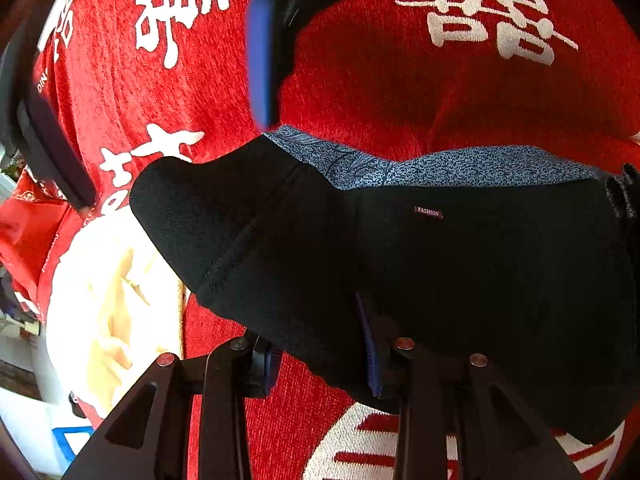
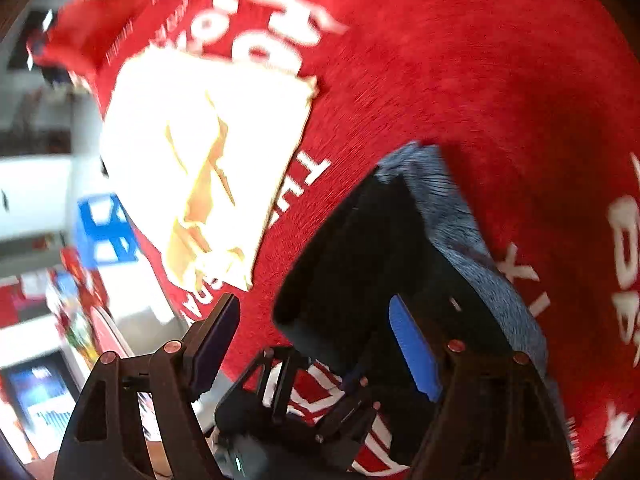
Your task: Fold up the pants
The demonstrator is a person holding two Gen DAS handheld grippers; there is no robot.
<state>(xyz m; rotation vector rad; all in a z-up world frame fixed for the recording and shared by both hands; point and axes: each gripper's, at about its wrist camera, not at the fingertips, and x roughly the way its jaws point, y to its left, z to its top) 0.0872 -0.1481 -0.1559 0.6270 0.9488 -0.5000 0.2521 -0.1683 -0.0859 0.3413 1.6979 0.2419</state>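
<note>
The black pants (image 1: 460, 264) with a blue patterned lining (image 1: 440, 168) and a small "FASHION" label lie folded on the red printed cloth (image 1: 400, 92). My left gripper (image 1: 320, 364) is open; its fingers straddle the near edge of the pants. In the right wrist view the pants (image 2: 360, 248) lie low right. My right gripper (image 2: 316, 344) is open above them, its blue-padded fingers (image 2: 414, 350) apart and holding nothing. The right gripper (image 1: 260, 48) also shows blurred in the left wrist view, above the pants. The left gripper (image 2: 312, 400) shows in the right wrist view at the pants' near edge.
A pale yellow folded garment (image 2: 208, 160) lies on the red cloth left of the pants; it also shows in the left wrist view (image 1: 108, 292). A red bag (image 1: 28, 236) and a blue-and-white box (image 2: 104, 224) sit beyond the cloth's left edge.
</note>
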